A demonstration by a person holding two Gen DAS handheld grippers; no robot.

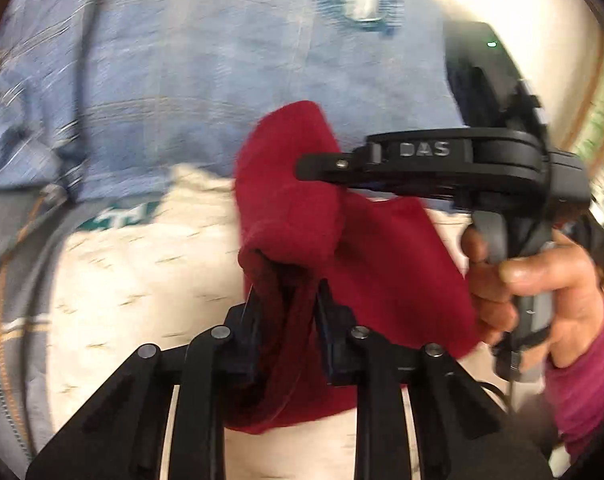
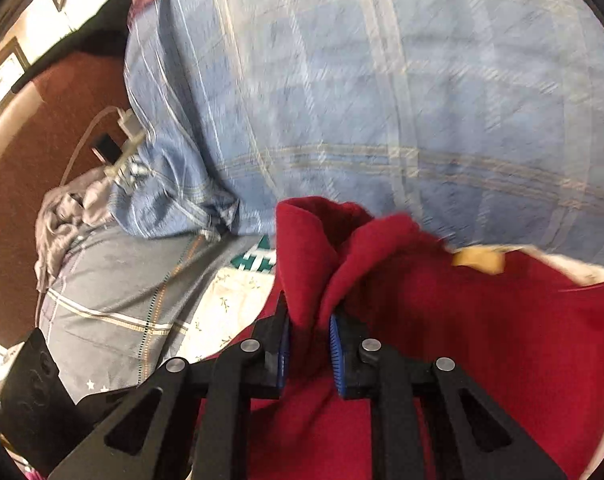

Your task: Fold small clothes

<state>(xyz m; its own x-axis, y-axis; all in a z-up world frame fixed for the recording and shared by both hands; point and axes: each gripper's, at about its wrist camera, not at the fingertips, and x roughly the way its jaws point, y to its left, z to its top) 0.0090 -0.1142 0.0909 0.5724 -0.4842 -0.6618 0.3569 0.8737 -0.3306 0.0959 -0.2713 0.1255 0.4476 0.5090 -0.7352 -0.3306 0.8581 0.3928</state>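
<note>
Red garment (image 1: 286, 208) bunches between both grippers' jaws, pinched at each.

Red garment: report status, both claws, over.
Left claw shut on red garment. Right claw shut on a bunched fold. Garment lifted between them over blue plaid bedding. Nothing in the way.

Garment (image 2: 482, 320) over sheet (image 2: 230, 304), blanket (image 2: 382, 100) behind, charger (image 2: 128, 122) far left

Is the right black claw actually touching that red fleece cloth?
Touching. The right wrist view shows the right gripper with its blue pads pinching a fold of the red fleece garment.
</note>
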